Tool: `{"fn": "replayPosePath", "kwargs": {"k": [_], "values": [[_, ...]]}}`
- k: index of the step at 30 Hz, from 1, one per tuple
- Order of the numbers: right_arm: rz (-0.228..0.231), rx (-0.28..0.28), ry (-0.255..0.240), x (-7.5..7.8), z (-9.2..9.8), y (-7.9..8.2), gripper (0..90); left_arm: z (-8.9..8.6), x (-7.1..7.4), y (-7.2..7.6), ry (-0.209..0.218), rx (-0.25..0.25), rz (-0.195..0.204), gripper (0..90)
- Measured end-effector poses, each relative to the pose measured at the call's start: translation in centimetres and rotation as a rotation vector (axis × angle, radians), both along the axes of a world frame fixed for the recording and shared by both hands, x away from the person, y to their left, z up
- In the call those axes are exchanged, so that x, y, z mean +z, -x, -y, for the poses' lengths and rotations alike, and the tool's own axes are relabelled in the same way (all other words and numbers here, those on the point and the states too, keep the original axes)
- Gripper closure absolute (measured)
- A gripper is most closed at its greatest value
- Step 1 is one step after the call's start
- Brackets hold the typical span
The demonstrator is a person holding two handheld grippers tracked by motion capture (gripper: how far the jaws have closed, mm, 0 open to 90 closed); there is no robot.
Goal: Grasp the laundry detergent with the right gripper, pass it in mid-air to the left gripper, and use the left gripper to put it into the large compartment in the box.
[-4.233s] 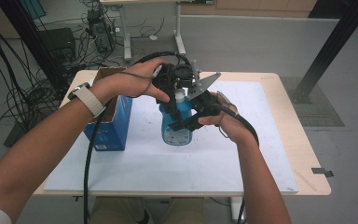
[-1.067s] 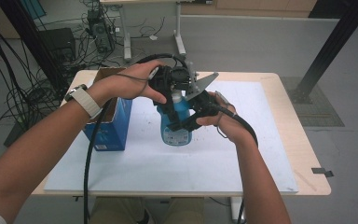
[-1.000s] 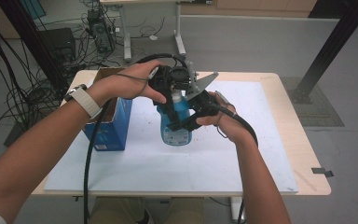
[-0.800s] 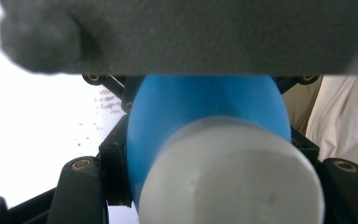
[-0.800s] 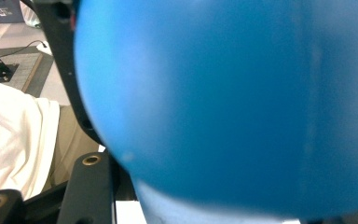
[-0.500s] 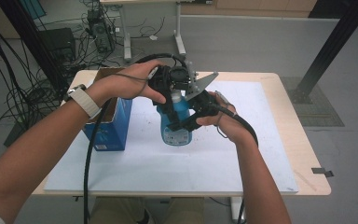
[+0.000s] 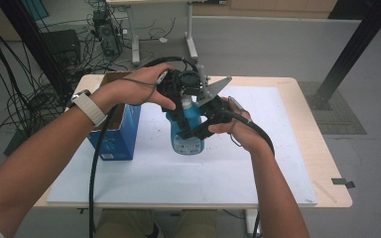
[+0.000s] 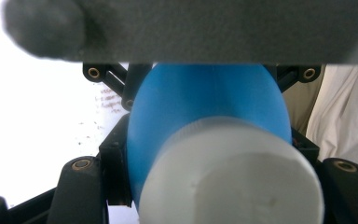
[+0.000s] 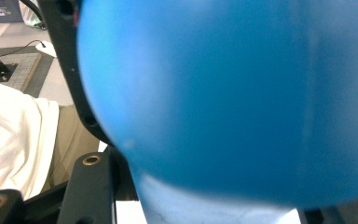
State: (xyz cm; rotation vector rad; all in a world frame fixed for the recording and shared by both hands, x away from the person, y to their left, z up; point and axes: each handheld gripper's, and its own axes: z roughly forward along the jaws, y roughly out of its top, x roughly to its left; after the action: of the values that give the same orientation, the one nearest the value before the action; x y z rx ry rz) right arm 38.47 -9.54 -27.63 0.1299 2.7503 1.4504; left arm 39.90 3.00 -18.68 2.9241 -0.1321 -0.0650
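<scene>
Nearest the person, the right tool [image 7: 198,130] comes in from the right and lies roughly level, its jaws clamped on the body of the blue bottle [image 7: 187,130], which stands upright on the white sheet covering the surface [image 7: 297,148], a little left of middle. In the right gripper view the bottle's blue wall [image 9: 233,98] sits right against the camera, between the black jaws. Just behind and above, the left tool [image 7: 178,106] comes down from the left over the top of the bottle, and its jaws are closed on the white cap [image 8: 230,175]; the left gripper view looks down along the cap toward the bottle's shoulder [image 8: 205,98], so that tool lines up closely with the bottle's long axis, which runs straight up from the surface. That alignment is what the next move likely depends on: with the body pinned from the side, the cap can probably be turned about the upright axis and then lifted clear. To the left, apart from the bottle, stands an open blue box [image 7: 115,134].
</scene>
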Motion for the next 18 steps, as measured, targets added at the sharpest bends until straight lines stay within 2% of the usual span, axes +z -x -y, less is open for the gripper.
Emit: {"fn": "replayPosePath", "kwargs": {"k": [18], "values": [[0.002, 0.000, -0.006, -0.08, -0.01, -0.02, 43.0, -0.09, -0.03, -0.04, 0.004, 0.003, -0.003, 37.3]]}}
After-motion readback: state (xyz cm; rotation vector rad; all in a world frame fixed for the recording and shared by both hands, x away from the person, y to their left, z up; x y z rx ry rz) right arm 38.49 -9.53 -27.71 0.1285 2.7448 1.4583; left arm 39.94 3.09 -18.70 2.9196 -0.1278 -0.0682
